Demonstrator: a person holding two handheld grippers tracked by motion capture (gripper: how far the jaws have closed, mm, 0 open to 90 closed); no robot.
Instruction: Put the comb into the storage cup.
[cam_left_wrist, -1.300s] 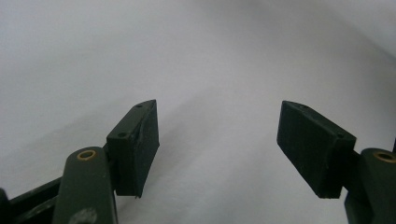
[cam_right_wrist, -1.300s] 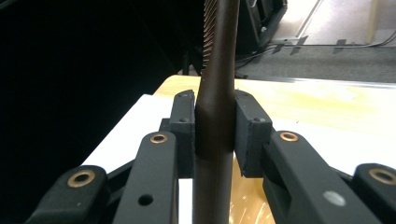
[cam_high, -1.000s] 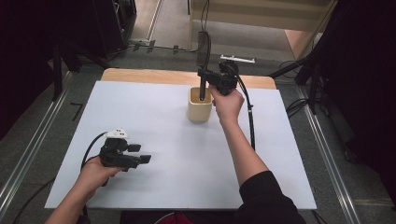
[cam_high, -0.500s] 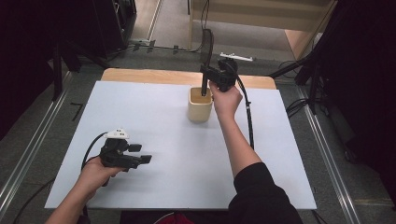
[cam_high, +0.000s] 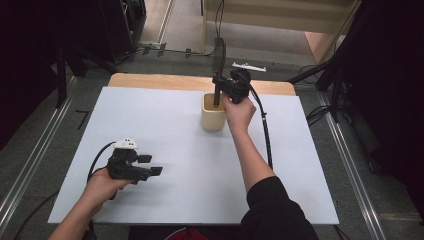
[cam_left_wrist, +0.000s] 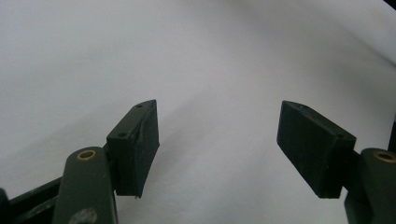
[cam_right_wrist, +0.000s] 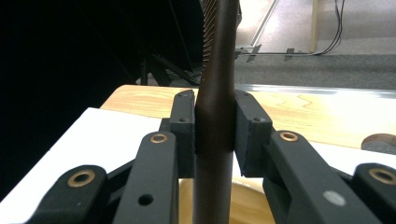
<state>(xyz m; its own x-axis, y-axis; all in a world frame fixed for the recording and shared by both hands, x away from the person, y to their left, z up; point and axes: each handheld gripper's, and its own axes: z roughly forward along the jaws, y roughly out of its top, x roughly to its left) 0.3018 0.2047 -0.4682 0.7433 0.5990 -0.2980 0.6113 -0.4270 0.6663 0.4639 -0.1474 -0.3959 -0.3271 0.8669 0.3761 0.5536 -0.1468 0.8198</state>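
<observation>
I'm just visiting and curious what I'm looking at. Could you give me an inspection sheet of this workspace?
Surface: white sheet over a wooden table.
Job's things: beige cup standing upright; dark brush held upright, its lower end in the cup.
Clutter: nothing seen.
Grippers: right gripper shut on the brush handle; left gripper open over the bare sheet.
Cables: one trails from each gripper.
Surroundings: grey floor, metal rails, dark stands, wooden furniture behind.

No readable text, labels — none (anywhere)
</observation>
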